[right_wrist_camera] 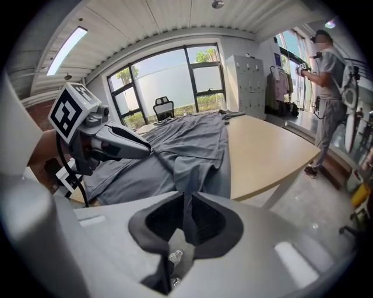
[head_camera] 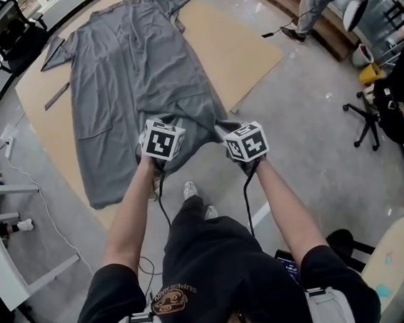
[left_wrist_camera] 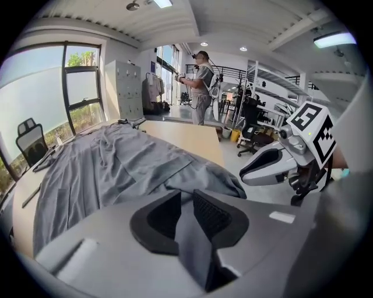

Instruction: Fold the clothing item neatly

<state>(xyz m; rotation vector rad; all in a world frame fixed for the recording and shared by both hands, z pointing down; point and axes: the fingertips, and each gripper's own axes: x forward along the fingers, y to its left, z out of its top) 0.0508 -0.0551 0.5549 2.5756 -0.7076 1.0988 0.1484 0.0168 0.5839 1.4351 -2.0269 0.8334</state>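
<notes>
**Holding the Grey Garment by Its Near Edge**

Gripping a thick fold of the long grey cloth garment with short sleeves (head_camera: 132,78) in the left tongs (left_wrist_camera: 186,204), with cloth filling the gap between the black pads. Gripping a thin fold of the same cloth in the right tongs (right_wrist_camera: 186,212), squeezed tight on it. Holding both side by side, close together, just past the near rim of the big light brown wooden desk (head_camera: 240,45).

Lying mostly flat on that desk, sleeves at the far end, bottom edge at the near end. Pulled up into two little peaks where the tongs pinch it, with creases running back from there. Bunched a bit on the right side. Bare wood to the right of the cloth and along the left, with a thin dark strip (head_camera: 56,96) lying there beside the left sleeve.

All around, a shiny grey floor (head_camera: 313,124). Beyond the far left corner of the desk, a black office chair (head_camera: 9,30). Along one wall, tall windows (right_wrist_camera: 169,87) with green trees outside, and next to them tall pale metal lockers (right_wrist_camera: 250,84). Farther off, a standing person (left_wrist_camera: 201,87).
</notes>
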